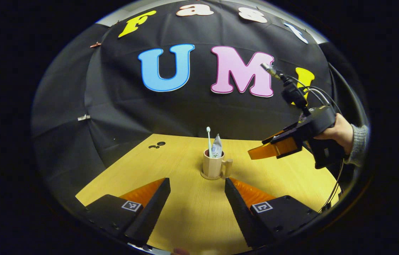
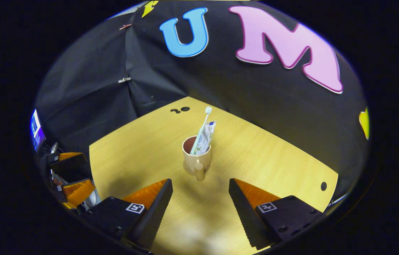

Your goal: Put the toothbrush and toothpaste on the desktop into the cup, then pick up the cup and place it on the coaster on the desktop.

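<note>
- Left gripper view is being read from its left side: two small dark holes (image 1: 157, 145) are being seen in the desktop (image 1: 185, 212), near the far edge.
- At the bottom of this view the left gripper (image 1: 197, 184) is being held with its fingers spread wide apart, and nothing is being pinched between them.
- Beyond the gap between the fingers, the cup (image 1: 213, 164) is being shown upright on the coaster (image 1: 204, 176), with its handle turned to the right.
- The toothbrush (image 1: 209, 140) and the toothpaste (image 1: 216, 147) are being kept inside the cup, both standing up above its rim, the toothbrush on the left.
- On the right, the right gripper (image 1: 256, 153) is being held above the desktop by a hand (image 1: 337, 132) in a grey sleeve (image 1: 358, 143); whether its fingers are apart cannot be told from here.
- Right gripper view, from its left: the left gripper (image 2: 73, 177) is being seen at the edge, beside the desktop (image 2: 142, 156).
- At the bottom the right gripper (image 2: 201, 186) is being held spread open, with nothing gripped.
- Ahead of it the cup (image 2: 196, 156) is being shown on the coaster (image 2: 187, 168), handle toward the camera, with the toothbrush (image 2: 202, 127) and the toothpaste (image 2: 207, 134) leaning inside it.
</note>
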`<state>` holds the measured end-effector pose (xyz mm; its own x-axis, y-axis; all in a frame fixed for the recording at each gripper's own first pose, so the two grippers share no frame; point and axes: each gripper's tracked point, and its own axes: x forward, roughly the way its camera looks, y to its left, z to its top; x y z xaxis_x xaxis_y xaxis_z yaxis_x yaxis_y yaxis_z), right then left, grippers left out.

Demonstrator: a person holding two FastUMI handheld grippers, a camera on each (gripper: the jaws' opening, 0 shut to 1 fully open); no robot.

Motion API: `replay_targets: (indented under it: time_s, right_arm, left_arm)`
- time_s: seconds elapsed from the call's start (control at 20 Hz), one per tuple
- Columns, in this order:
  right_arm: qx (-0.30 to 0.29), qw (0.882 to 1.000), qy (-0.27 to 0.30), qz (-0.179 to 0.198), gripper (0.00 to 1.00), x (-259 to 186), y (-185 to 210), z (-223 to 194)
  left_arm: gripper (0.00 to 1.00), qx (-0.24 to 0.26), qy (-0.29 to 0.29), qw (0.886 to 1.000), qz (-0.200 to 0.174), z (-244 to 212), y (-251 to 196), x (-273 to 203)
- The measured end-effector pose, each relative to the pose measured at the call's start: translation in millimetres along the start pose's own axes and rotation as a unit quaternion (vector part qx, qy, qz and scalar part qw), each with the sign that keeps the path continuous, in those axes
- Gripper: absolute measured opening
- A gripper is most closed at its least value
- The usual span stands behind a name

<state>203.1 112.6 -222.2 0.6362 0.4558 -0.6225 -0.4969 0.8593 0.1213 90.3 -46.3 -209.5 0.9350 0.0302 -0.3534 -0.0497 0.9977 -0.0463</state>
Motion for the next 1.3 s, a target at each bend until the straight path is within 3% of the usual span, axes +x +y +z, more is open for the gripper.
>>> replay_targets:
  time_s: [0.35,0.6,0.9,1.3]
  right_arm:
    - [0.087,0.996,-0.019,-0.021,0.98,-85,8,-47]
    - [0.15,0.988,-0.008,-0.036,0.99,-119,17,-91]
    - [0.155,0.986,-0.019,-0.063,0.99,-150,17,-103]
    - [0.179,0.98,-0.034,-0.086,0.99,-175,19,-111]
  left_arm:
    - [0.98,0.003,0.036,0.998,-0.059,19,-57,-8]
    - [0.98,0.041,0.039,0.994,-0.094,28,-86,-25]
    - [0.98,0.06,0.043,0.987,-0.142,30,-111,-49]
    - [0.98,0.069,0.035,0.984,-0.158,34,-110,-69]
